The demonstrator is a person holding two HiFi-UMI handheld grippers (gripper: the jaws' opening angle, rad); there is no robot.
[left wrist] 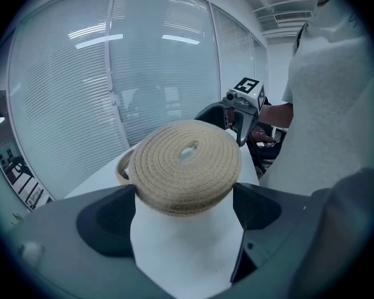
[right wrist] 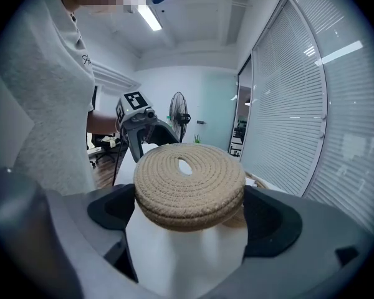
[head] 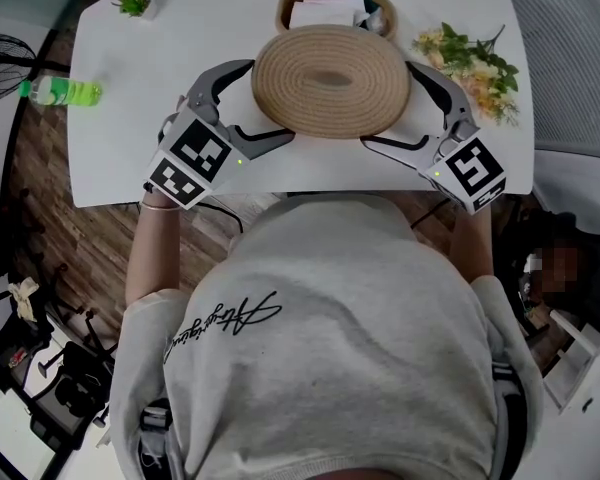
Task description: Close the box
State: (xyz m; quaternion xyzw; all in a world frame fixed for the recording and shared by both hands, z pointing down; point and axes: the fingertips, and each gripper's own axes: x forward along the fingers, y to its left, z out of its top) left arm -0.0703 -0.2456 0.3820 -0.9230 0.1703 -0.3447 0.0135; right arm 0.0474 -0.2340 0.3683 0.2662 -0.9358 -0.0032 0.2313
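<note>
The woven lid (head: 330,80) was held above the tabletop (head: 160,48), midway along its near edge. It was clamped at one side by the left claw (head: 260,103) and at the other by the right claw (head: 395,103), their jaws pressed against its rim. The open box (head: 280,13) was set just beyond, toward the far edge. An equal carry by both claws was judged necessary.

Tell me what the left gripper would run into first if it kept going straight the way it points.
The woven lid, which sits between the left gripper's jaws and seems to touch both. Beyond it, the right gripper faces in from the lid's far side; how far off is unclear.
</note>
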